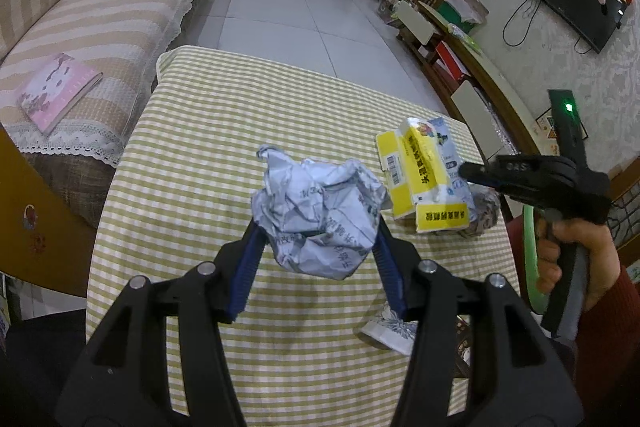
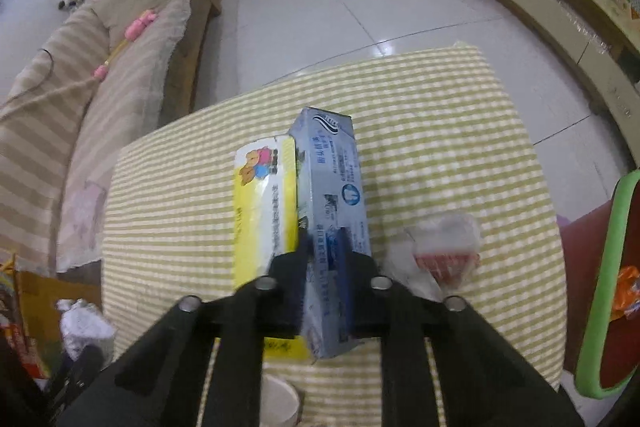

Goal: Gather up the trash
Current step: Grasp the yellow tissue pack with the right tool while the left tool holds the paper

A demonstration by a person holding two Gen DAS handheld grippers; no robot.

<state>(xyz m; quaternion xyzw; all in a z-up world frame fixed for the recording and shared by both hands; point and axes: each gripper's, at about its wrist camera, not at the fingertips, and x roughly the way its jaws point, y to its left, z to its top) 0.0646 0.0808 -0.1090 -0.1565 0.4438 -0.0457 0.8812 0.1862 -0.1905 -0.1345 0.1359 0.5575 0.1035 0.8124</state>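
Crumpled white paper ball (image 1: 316,215), one, sitting pinched between the blue pads of the left claw (image 1: 318,227), jaws partway apart around it, hanging above the green-checked desk (image 1: 192,131). Two cartons lying side by side further along the desk: one yellow box (image 2: 260,203), one blue-grey box (image 2: 334,211). Right claw (image 2: 322,267) squeezing tight on the near end of the blue-grey box, jaws nearly together, box tilting up from the cloth. One clear plastic wrapper (image 2: 444,247) resting just right of it. One white cup (image 2: 280,403) showing at the near edge. One pink book (image 1: 56,91) lying on the striped sofa (image 1: 100,19).
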